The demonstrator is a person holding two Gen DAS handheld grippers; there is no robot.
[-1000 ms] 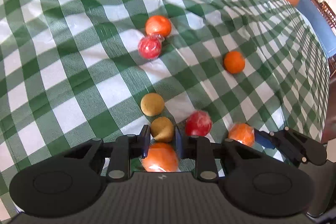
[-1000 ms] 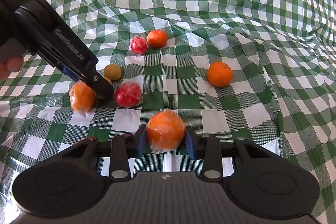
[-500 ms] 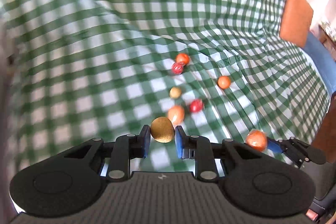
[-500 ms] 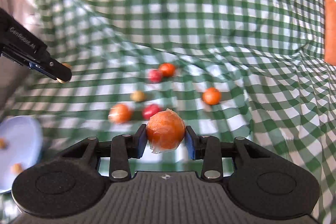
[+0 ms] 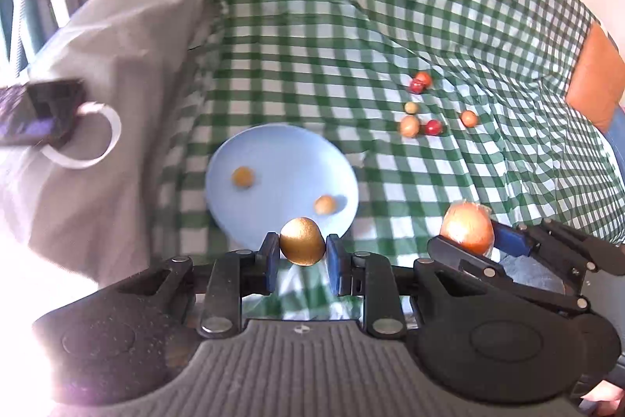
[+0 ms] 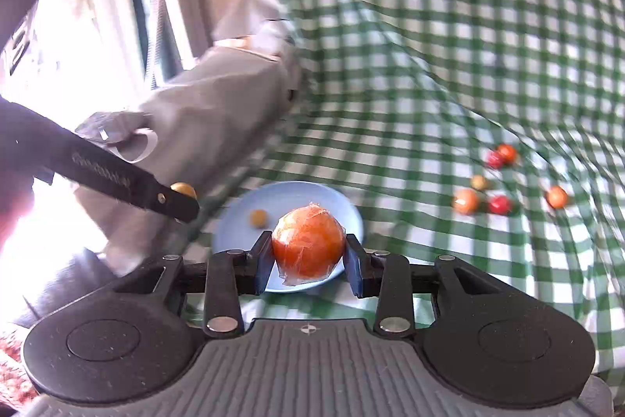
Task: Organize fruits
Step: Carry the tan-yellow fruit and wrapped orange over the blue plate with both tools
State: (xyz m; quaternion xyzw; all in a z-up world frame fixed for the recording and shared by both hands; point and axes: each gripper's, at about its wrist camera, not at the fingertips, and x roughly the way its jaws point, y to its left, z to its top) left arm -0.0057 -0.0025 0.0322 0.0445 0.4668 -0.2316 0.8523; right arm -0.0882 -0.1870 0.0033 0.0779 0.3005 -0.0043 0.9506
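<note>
My left tool (image 5: 301, 258) clamps a small golden-brown round fruit (image 5: 301, 240) right at the lower rim of the pale blue round plate (image 5: 281, 151); my right tool (image 6: 308, 268) grips a plastic-wrapped orange (image 6: 308, 247) over it.

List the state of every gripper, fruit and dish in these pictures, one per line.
left gripper: shut on the tan fruit, lifted.
right gripper: shut on the wrapped orange, lifted.
blue plate: upright on the cloth, holding two small tan fruits.
loose fruits: six resting on the checked cloth, off the plate.
</note>
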